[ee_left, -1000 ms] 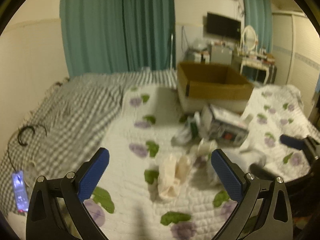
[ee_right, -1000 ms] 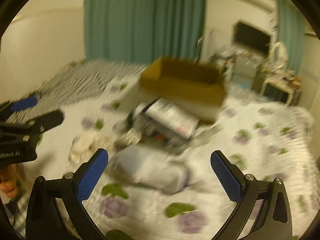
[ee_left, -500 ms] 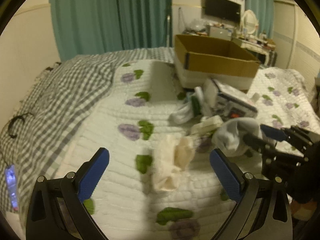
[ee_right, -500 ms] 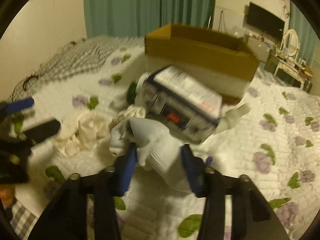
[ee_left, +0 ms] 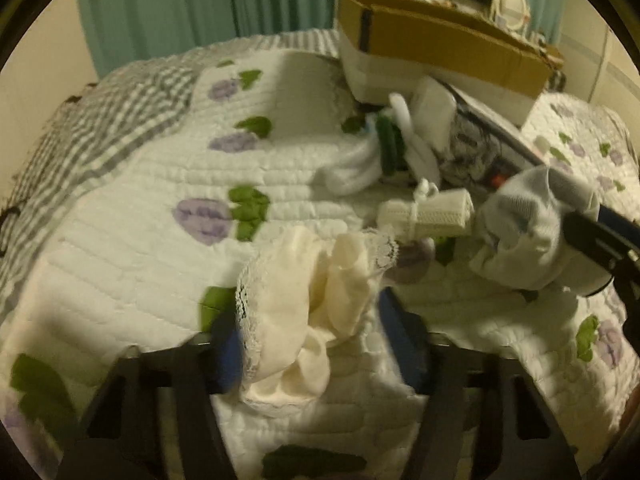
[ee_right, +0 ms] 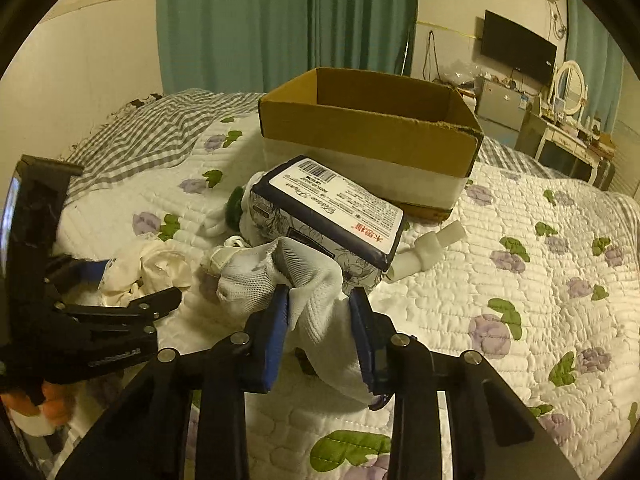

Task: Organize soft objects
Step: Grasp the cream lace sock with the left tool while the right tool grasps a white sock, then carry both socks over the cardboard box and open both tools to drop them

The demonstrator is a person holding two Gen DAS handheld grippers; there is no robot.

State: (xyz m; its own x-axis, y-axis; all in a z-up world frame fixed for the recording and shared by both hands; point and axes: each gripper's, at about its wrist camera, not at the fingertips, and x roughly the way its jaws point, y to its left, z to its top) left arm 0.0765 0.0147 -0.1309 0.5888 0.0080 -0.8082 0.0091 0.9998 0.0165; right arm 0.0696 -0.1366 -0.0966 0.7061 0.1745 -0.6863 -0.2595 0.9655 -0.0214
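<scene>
Bedroom, teal curtains; quilted floral bed [ee_right: 520, 280] carries everything. Cardboard box [ee_right: 368, 128], open-topped, sits mid-bed, likely drop spot for soft items. Tissue pack [ee_right: 332, 216] leans just in front of box. Right claw [ee_right: 322, 332] clenched on white sock [ee_right: 316, 284], in front of tissue pack, sock bunched between pads for carrying. Left claw [ee_left: 312, 344] closing around cream lace-trimmed cloth [ee_left: 304, 300], further from box; firm grip: cannot tell, blurred.
</scene>
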